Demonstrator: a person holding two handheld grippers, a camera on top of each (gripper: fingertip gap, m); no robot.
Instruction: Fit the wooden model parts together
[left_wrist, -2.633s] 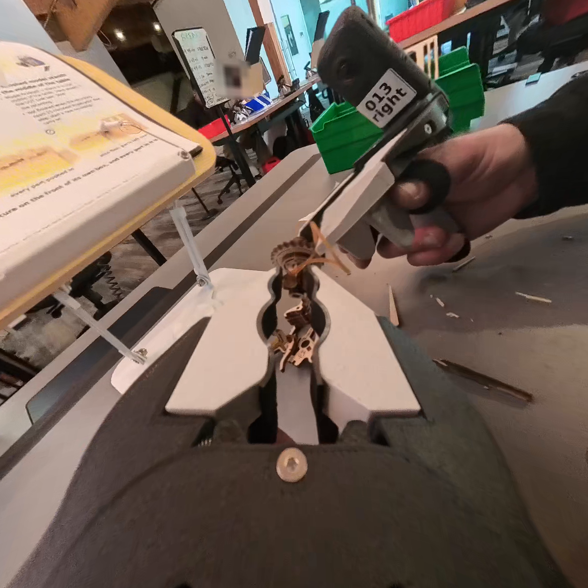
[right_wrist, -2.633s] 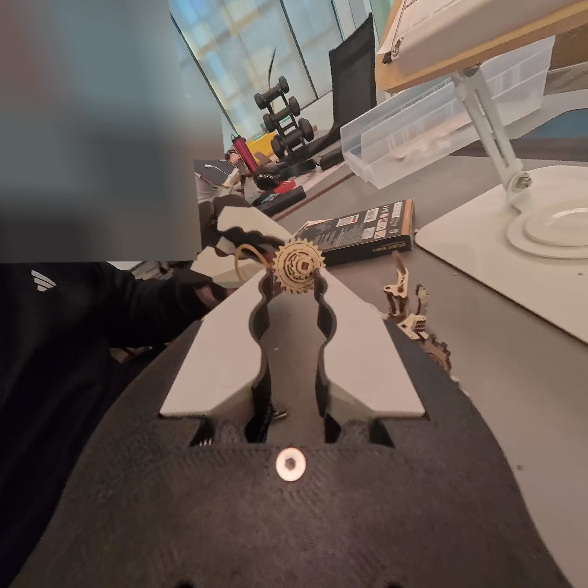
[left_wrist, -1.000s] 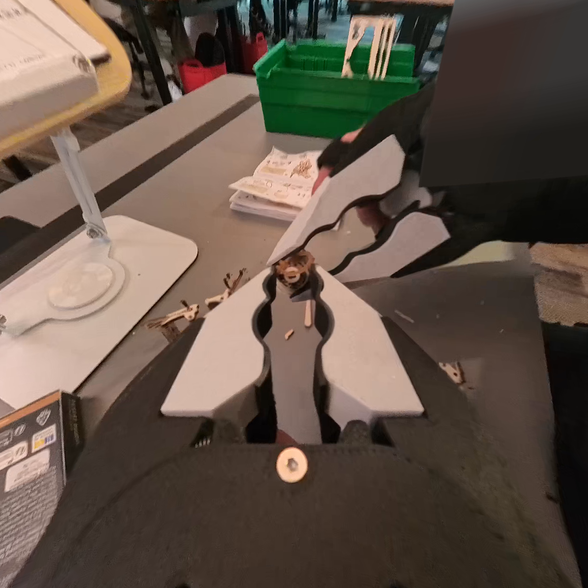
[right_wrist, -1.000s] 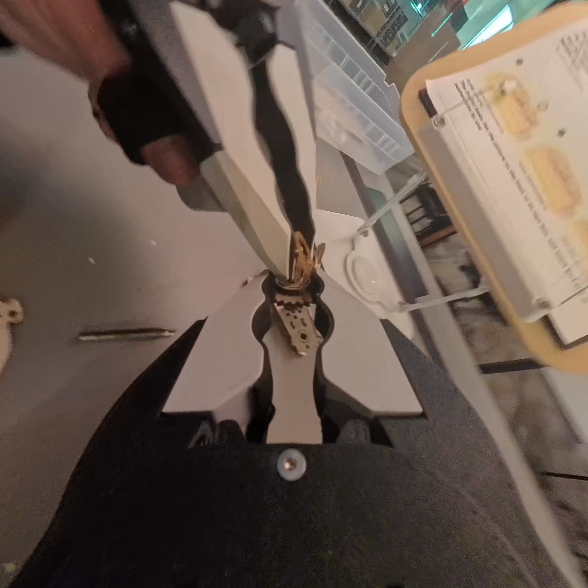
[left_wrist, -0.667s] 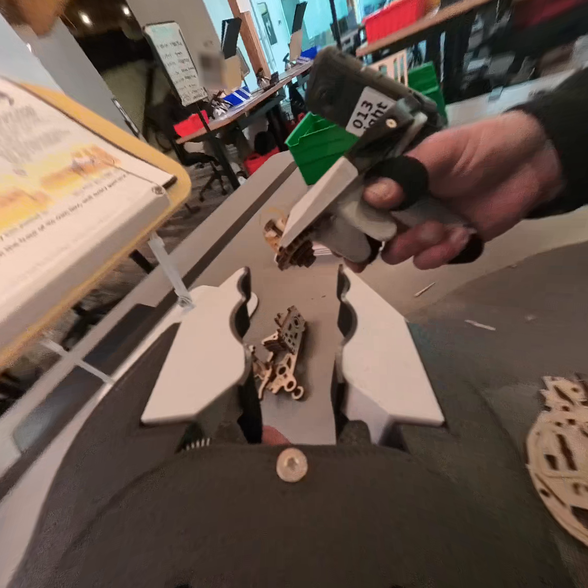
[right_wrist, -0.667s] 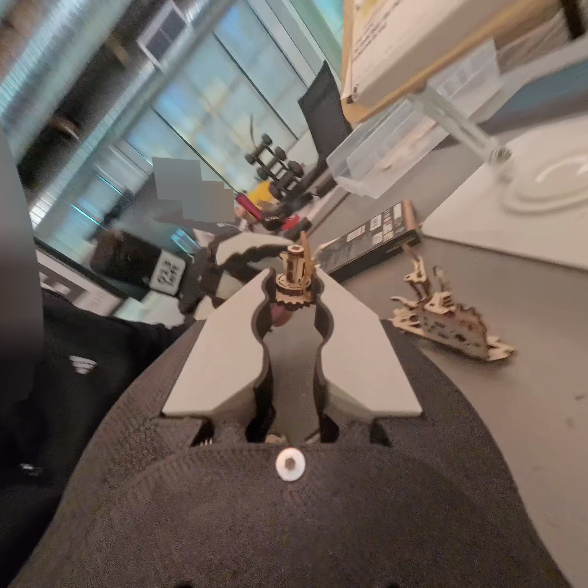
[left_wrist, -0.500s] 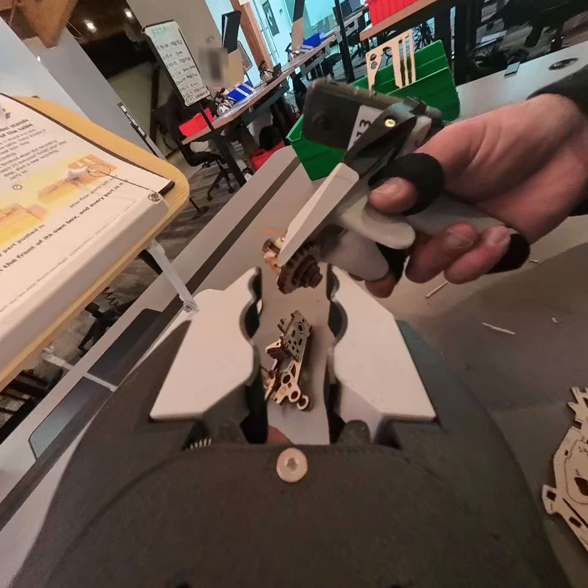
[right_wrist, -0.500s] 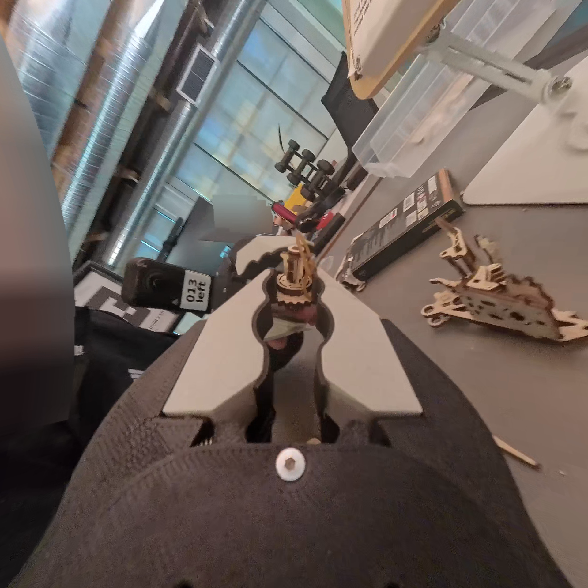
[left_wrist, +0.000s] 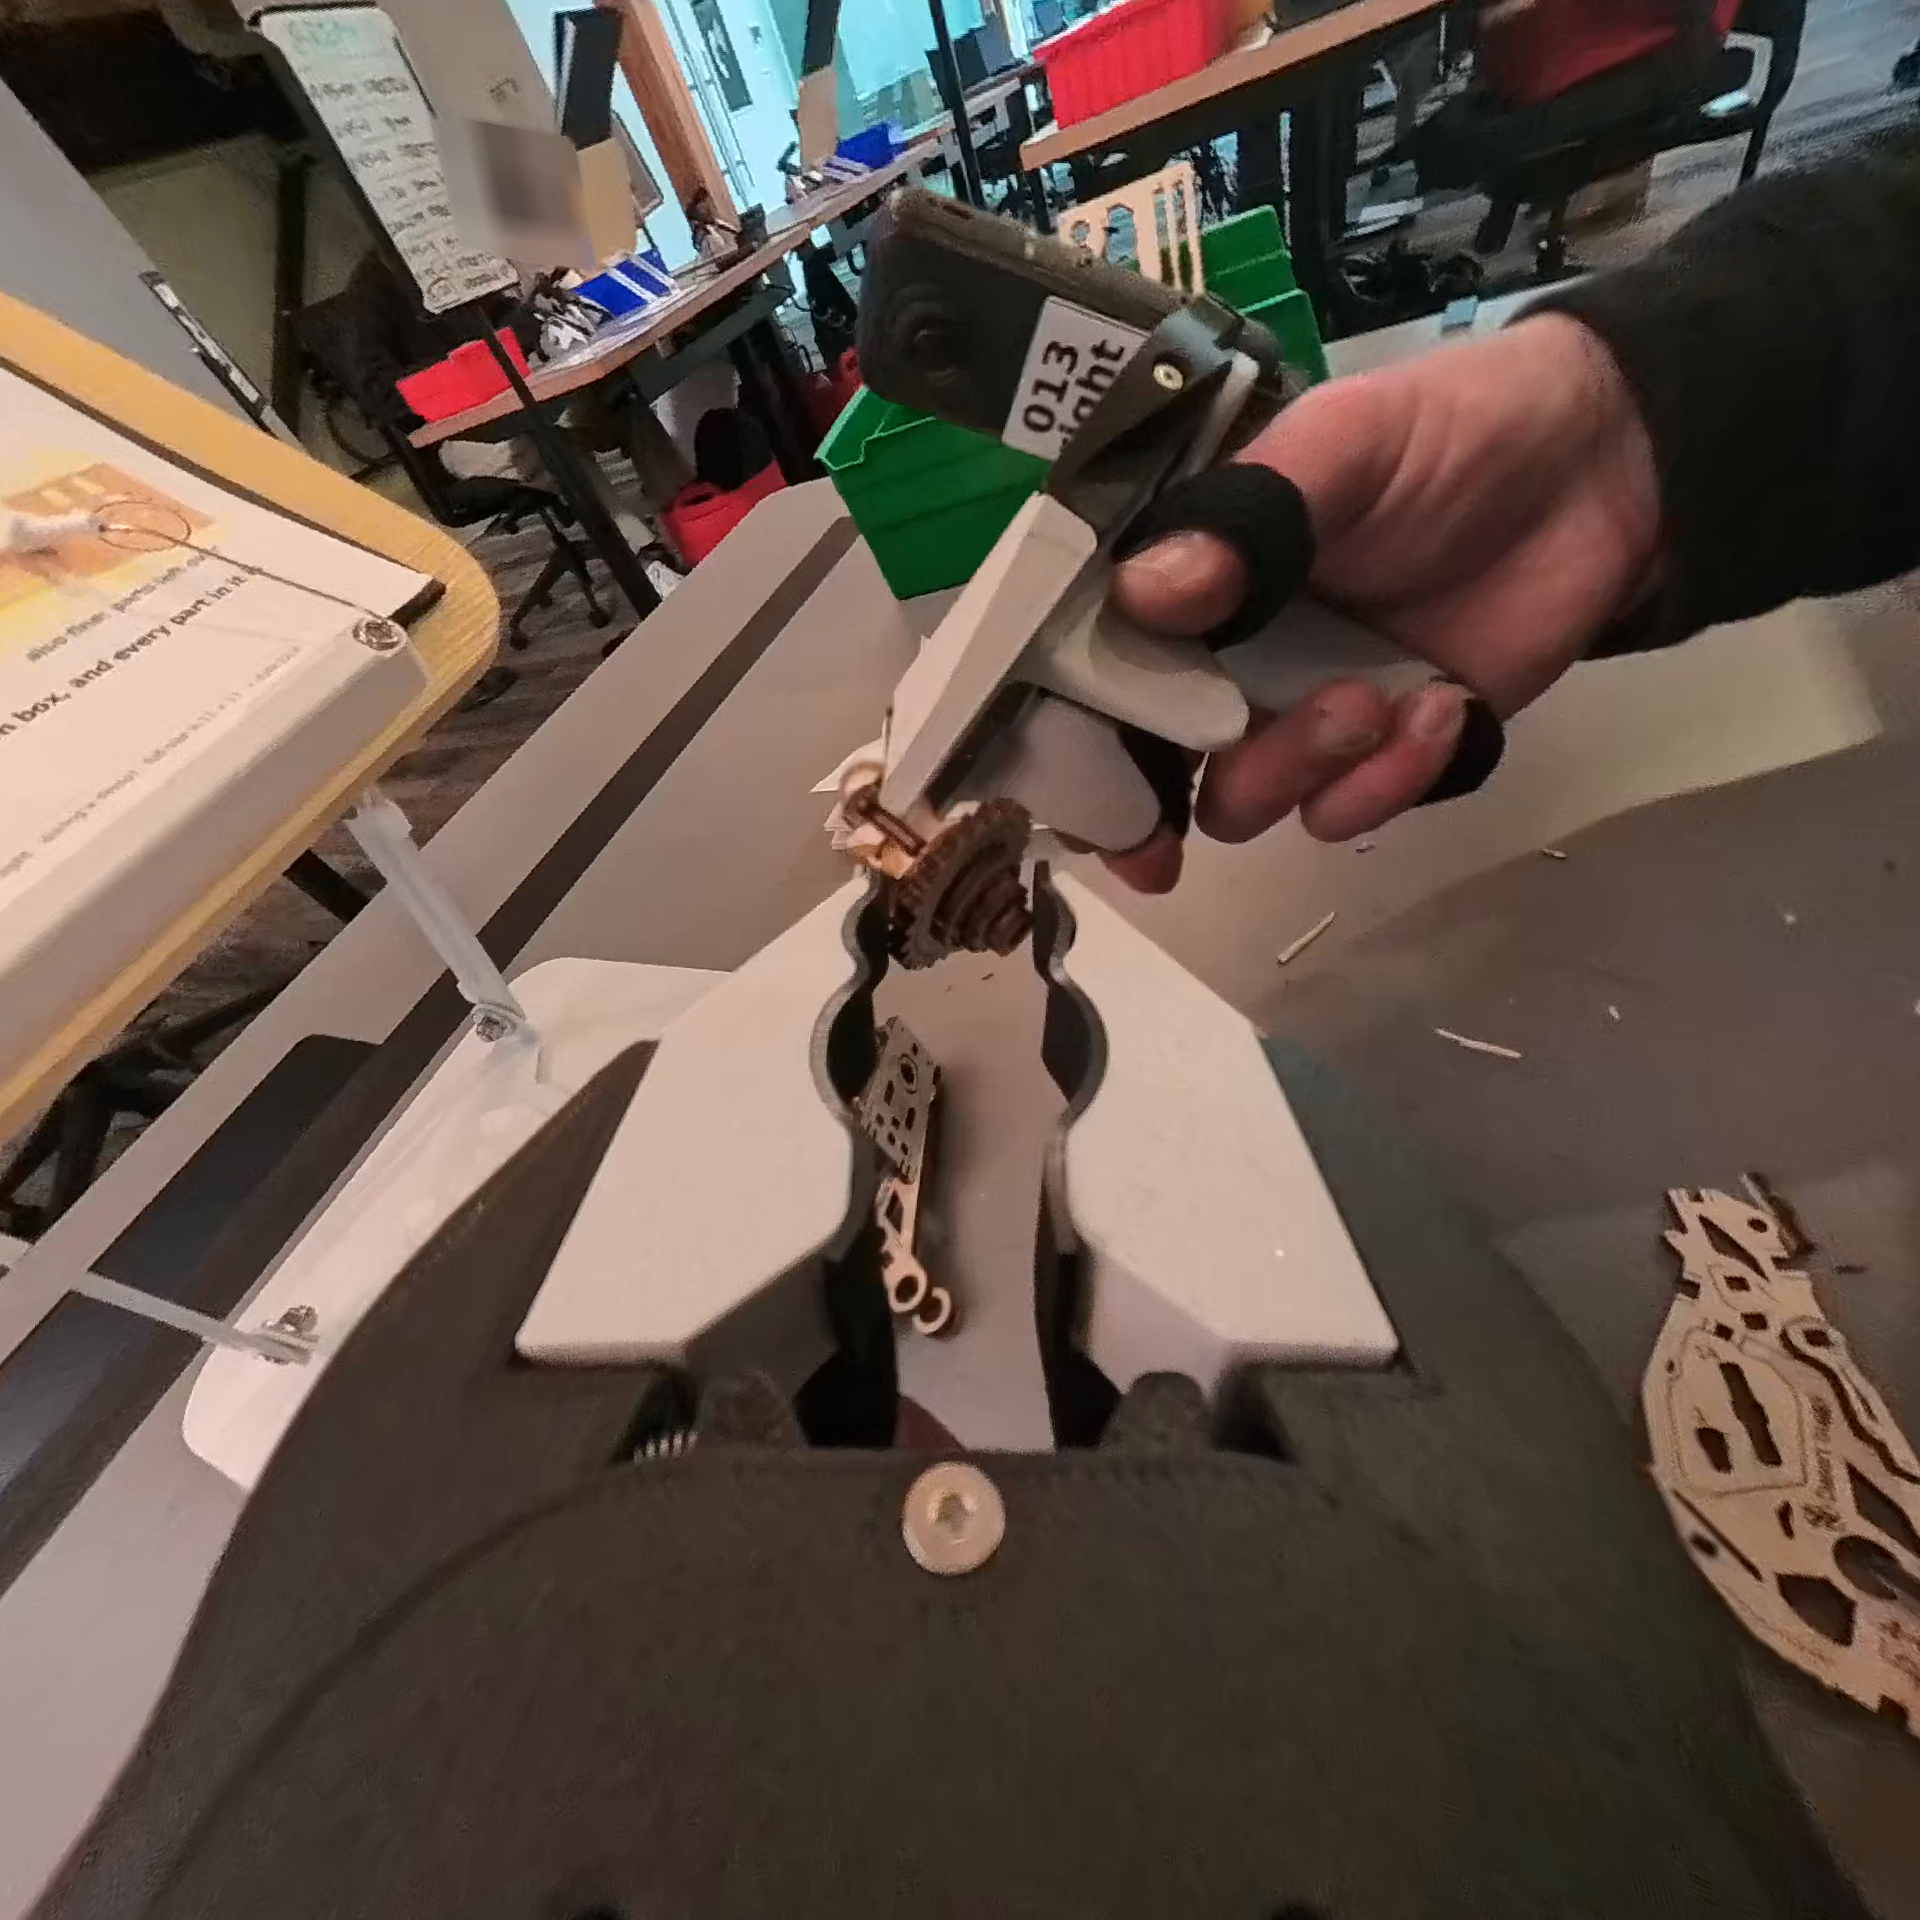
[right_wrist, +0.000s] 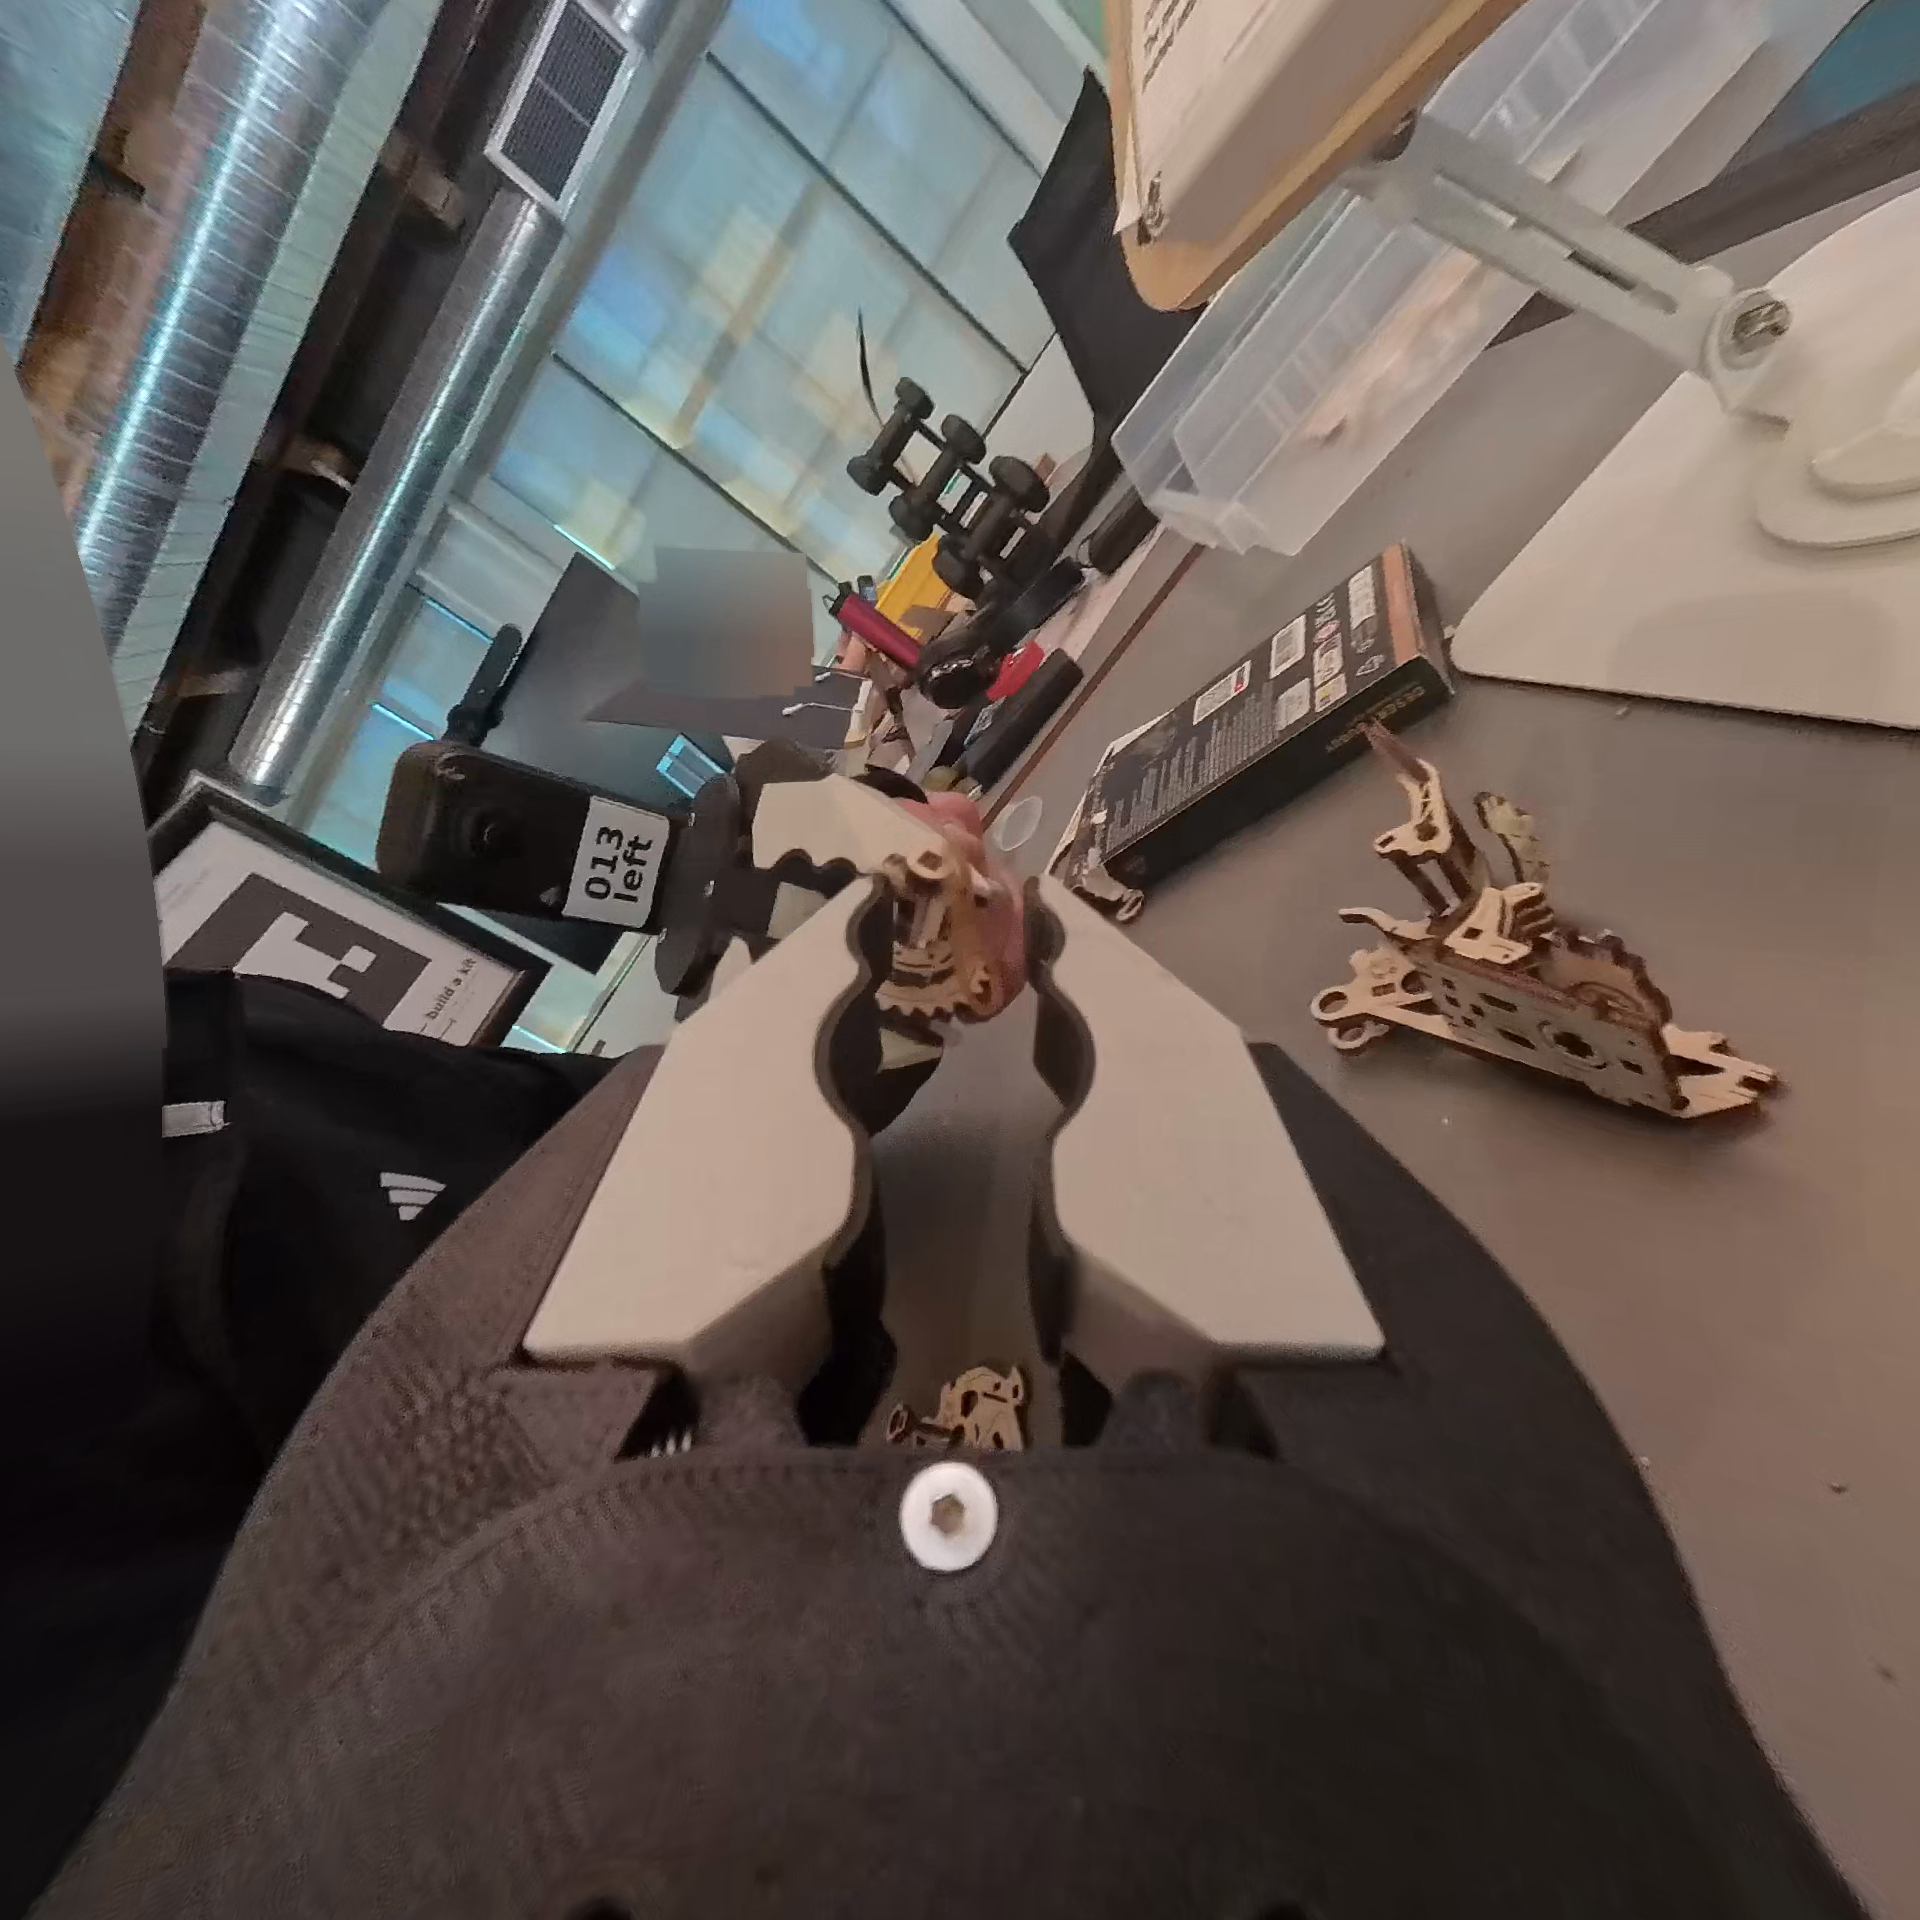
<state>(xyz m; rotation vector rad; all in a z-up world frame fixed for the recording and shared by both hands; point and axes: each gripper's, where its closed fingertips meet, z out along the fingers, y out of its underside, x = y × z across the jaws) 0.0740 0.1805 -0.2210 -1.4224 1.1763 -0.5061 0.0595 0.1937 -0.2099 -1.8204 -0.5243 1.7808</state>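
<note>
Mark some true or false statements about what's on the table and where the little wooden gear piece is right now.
1. The wooden gear assembly sits between the fingertips of the left gripper. True.
2. The bins behind the right gripper are blue. False: they are green.
3. A partly built wooden model rests on the grey table. True.
4. The dark box lies on top of the white stand base. False: it lies on the table beside the base.
5. A flat cut-out wooden sheet lies on the table. True.
</note>
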